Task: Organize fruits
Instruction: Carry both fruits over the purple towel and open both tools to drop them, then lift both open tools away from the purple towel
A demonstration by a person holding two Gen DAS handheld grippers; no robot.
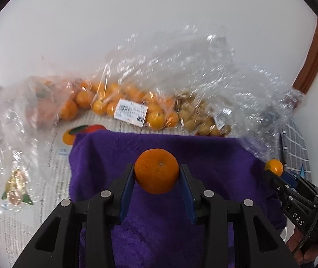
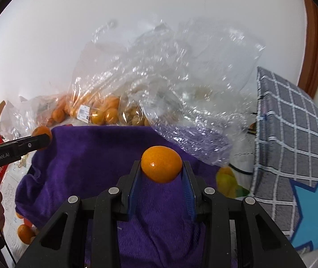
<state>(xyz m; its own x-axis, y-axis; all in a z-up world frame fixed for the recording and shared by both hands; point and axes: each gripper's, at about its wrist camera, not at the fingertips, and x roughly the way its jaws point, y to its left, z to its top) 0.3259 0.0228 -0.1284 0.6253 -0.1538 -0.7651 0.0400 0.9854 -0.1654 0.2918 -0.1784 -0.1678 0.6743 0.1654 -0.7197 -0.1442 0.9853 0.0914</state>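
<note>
My left gripper (image 1: 157,173) is shut on a dull orange mandarin (image 1: 156,170) above a purple towel (image 1: 214,156). It also shows at the left of the right wrist view (image 2: 44,139), with its mandarin (image 2: 39,131). My right gripper (image 2: 161,167) is shut on a smaller glossy orange (image 2: 161,164) above the same towel (image 2: 92,156). In the left wrist view the right gripper (image 1: 272,170) sits at the towel's right edge with its orange (image 1: 274,167). Clear bags of oranges (image 1: 114,102) and of small yellowish fruit (image 1: 199,118) lie behind the towel.
Crumpled clear plastic (image 2: 181,93) rises behind the towel against a white wall. A grey checked cushion with a blue star (image 2: 292,156) stands at right. Printed paper (image 1: 25,178) covers the surface at left. Loose oranges (image 2: 25,233) lie at lower left.
</note>
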